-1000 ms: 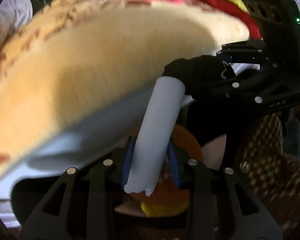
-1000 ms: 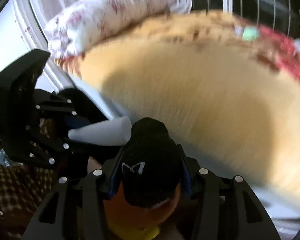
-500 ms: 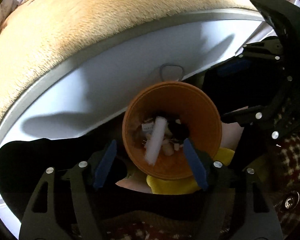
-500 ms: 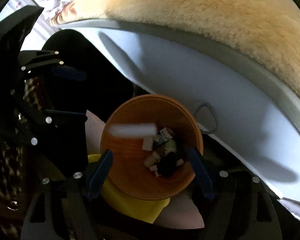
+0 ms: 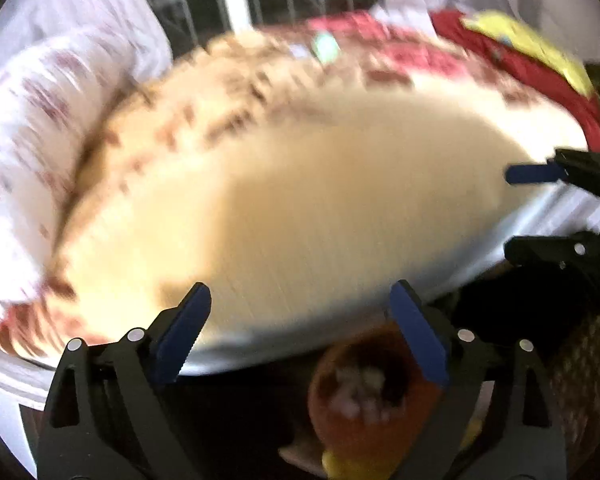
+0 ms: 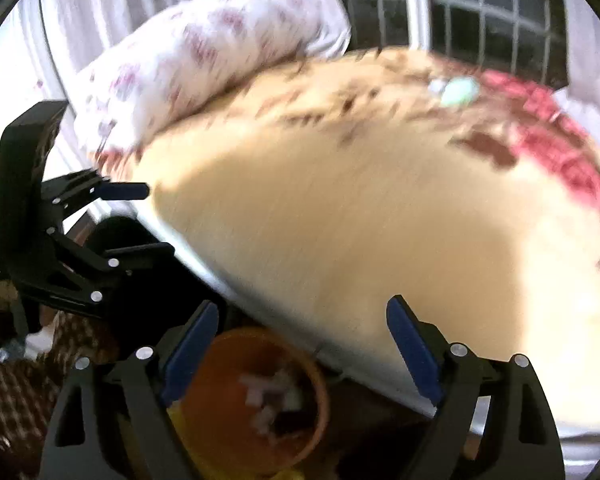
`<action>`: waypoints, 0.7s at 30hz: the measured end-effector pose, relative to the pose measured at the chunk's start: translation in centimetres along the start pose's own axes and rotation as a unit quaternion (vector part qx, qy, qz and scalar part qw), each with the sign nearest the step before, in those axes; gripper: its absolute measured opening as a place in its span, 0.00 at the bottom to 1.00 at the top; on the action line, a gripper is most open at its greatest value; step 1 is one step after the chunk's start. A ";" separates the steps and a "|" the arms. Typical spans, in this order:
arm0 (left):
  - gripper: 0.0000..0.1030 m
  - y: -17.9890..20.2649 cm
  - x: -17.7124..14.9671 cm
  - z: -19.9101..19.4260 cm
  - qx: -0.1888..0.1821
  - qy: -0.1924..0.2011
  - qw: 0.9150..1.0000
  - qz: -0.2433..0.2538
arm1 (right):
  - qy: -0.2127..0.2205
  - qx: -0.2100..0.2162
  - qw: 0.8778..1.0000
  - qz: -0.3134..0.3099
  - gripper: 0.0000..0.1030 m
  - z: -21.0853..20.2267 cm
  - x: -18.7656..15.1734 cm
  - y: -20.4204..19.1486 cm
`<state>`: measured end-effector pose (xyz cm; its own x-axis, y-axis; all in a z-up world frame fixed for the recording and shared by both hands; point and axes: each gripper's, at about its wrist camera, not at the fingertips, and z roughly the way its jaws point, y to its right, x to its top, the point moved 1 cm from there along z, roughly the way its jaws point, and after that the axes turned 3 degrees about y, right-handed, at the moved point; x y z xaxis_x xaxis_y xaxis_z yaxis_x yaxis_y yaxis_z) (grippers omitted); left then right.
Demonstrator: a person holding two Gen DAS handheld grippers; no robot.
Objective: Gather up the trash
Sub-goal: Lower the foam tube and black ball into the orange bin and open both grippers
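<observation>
An orange bin point(image 5: 370, 400) with a blurred heap of trash inside stands on the floor beside the bed; it also shows in the right wrist view point(image 6: 260, 404). My left gripper point(image 5: 300, 308) is open and empty, raised above the bin and facing the bed. My right gripper point(image 6: 300, 320) is open and empty too, above the bin. Each gripper shows in the other's view, the right one point(image 5: 560, 216) at the right edge, the left one point(image 6: 112, 224) at the left. A small pale green item point(image 5: 326, 46) lies far back on the bed; it also shows in the right wrist view point(image 6: 458, 90).
A bed with a tan fuzzy blanket point(image 5: 300, 200) and a white frame edge point(image 5: 520, 220) fills both views. A floral pillow point(image 6: 188, 68) lies at its left, red and yellow cloth point(image 5: 520, 52) at the right. A barred window point(image 6: 480, 12) is behind. Both views are motion-blurred.
One second ago the left gripper held a white tube and the right a black item. Both fell into the orange bin. Both grippers have since swung up from the bin toward the bed.
</observation>
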<state>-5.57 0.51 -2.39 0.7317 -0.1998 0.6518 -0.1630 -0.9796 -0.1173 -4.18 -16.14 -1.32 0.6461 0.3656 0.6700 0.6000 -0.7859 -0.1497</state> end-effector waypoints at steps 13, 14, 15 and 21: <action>0.88 -1.5 6.9 2.4 0.036 0.054 0.997 -0.047 | 0.053 -0.040 0.998 0.023 0.85 1.9 6.3 5.0; 0.88 -1.7 7.1 2.7 0.036 0.053 0.997 -0.048 | 0.053 -0.042 0.997 0.023 0.85 2.2 6.6 5.2; 0.88 -1.9 7.3 3.0 0.035 0.052 0.997 -0.050 | 0.053 -0.045 0.997 0.023 0.85 2.7 7.0 5.6; 0.88 -2.6 8.4 4.8 0.029 0.051 0.996 -0.060 | 0.052 -0.055 0.997 0.023 0.87 5.0 9.5 7.5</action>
<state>4.18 1.33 -0.22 0.6721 -0.0809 0.7360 -0.0375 -0.9965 -0.0752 8.83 -16.10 0.22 0.6159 0.2786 0.7369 0.5119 -0.8526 -0.1054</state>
